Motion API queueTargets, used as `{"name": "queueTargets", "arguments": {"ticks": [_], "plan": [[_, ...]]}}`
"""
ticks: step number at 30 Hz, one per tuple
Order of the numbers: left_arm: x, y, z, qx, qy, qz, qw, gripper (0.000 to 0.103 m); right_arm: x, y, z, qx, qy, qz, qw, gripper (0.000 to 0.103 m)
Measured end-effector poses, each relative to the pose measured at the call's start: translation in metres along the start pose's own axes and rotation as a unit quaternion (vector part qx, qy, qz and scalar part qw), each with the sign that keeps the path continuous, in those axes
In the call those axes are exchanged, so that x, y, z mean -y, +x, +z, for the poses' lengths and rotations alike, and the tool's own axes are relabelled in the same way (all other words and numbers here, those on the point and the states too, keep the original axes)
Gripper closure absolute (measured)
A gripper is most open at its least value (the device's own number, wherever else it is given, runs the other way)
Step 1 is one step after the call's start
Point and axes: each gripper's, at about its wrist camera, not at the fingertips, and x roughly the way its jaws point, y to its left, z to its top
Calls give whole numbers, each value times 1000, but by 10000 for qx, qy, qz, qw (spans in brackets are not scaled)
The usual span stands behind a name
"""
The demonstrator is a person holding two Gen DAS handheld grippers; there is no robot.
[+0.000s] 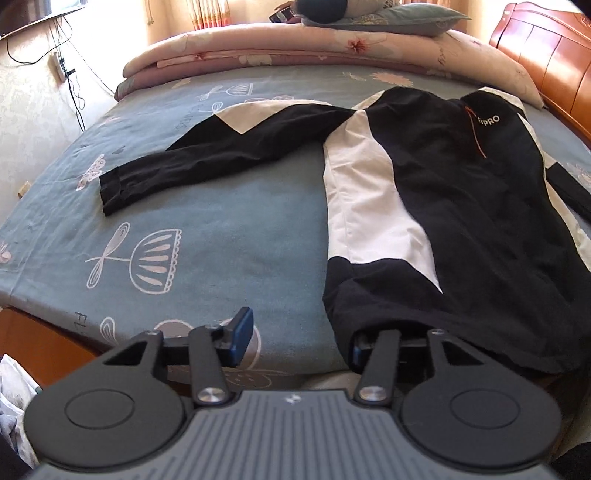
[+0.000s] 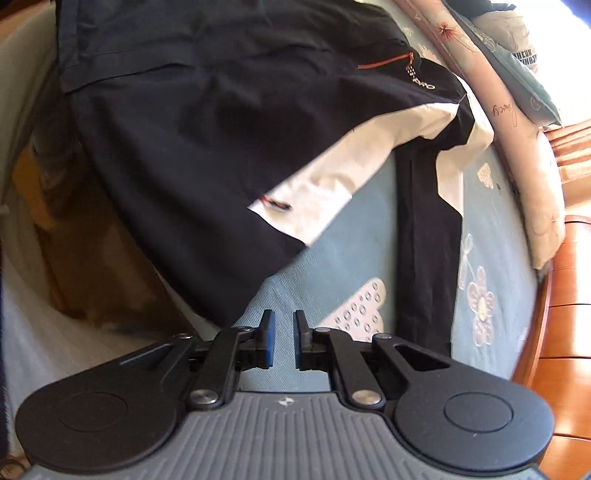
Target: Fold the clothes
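Jacket (image 1: pixel 461 192) lies flat on bed (image 1: pixel 207 221); hem should be pinched squarely by half-spread left gripper (image 1: pixel 299 343); right gripper (image 2: pixel 283 339), narrowly parted, holds nothing.

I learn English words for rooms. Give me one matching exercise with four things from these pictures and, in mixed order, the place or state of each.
Things:
1. jacket
2. folded quilt
3. pillow
4. left gripper

Places or states:
a. lies on top of the folded quilt
b. jaws wide apart, at the near hem of the jacket
c. spread on the blue sheet, one sleeve stretched out to the side
d. lies across the far end of the bed

Pairs: 1-c, 2-d, 3-a, 4-b
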Motion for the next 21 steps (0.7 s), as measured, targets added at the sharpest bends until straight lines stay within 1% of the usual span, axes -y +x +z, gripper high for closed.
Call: {"name": "queueTargets", "arguments": {"ticks": [2, 4, 5, 6, 7, 9, 10, 12, 13, 15, 18, 20, 21], "plan": [[5, -5, -3, -6, 168, 20, 9999, 51, 4, -2, -1, 56, 26, 18, 10000, 89], [8, -9, -6, -57, 303, -16, 9995, 48, 6, -5, 1, 143, 31, -14, 9999, 89], [9, -11, -8, -130, 389, -45, 9991, 46, 5, -5, 4, 196, 11, -75, 9998, 84], [11, -10, -12, -261, 537, -32, 9982, 42, 6, -5, 9, 267, 4, -114, 9996, 82], [13, -8, -18, -414, 709, -3, 9966, 39, 8, -5, 14, 344, 2, -145, 9993, 79], [17, -4, -28, -717, 1051, 56, 9919, 38, 8, -8, 22, 520, -4, -123, 9986, 79], [19, -2, -35, -823, 1172, 209, 9895, 38, 8, -10, 26, 610, -7, -105, 9981, 79], [18, 0, -43, -899, 1168, 467, 9880, 38, 6, -11, 32, 747, -24, -71, 9972, 79], [16, 0, -43, -874, 1085, 471, 9891, 38, 5, -11, 35, 793, -40, -55, 9968, 79], [11, -4, -40, -766, 898, 357, 9924, 38, 4, -10, 43, 860, -85, -17, 9963, 79], [16, -5, -24, -499, 886, 323, 9943, 38, 8, -12, 53, 1008, -28, 40, 9949, 77], [25, -1, -5, -300, 913, 226, 9951, 38, 16, -14, 60, 1171, 209, 68, 9929, 67], [29, 2, 5, -212, 921, 140, 9954, 37, 20, -15, 63, 1256, 344, 81, 9914, 64]]}}
